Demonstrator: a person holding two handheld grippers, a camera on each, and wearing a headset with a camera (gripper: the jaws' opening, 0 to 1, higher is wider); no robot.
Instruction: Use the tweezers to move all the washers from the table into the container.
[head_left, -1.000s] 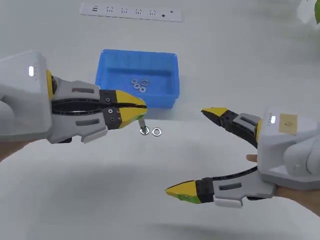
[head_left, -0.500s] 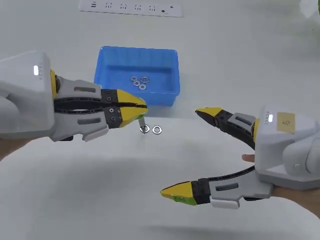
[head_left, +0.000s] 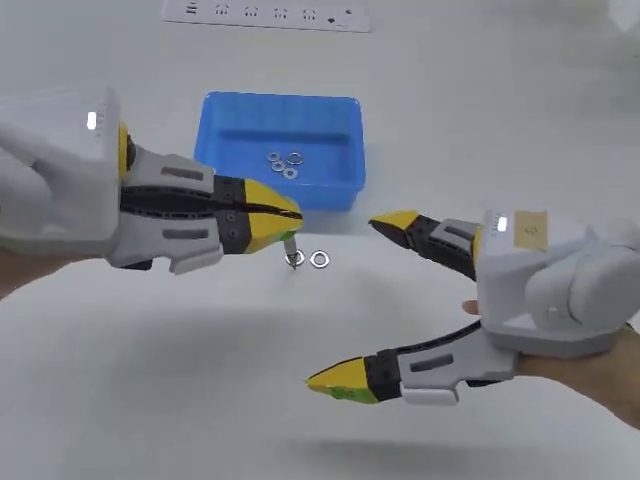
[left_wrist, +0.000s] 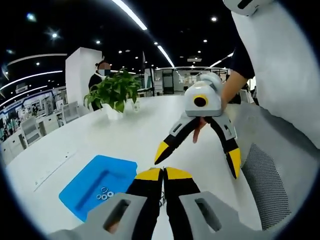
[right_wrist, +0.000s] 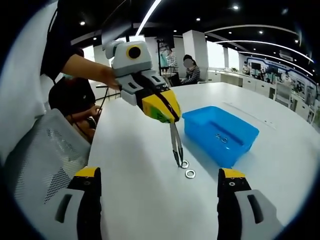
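Now left hand-held gripper (head_left: 293, 214) pinches tweezers (right_wrist: 176, 142) at two washers (head_left: 319, 260) before container (head_left: 300, 196); right hand-held gripper (head_left: 343, 300) gapes.

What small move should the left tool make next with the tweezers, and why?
Probably close the tweezers on the washer at their tips and lift it toward the blue container: the left tool holds them pointing down at it.

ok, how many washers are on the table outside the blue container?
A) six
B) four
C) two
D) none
C: two washers lie side by side on the table just in front of the blue container, with the tips of the tweezers at one of them; the others lie inside the container.
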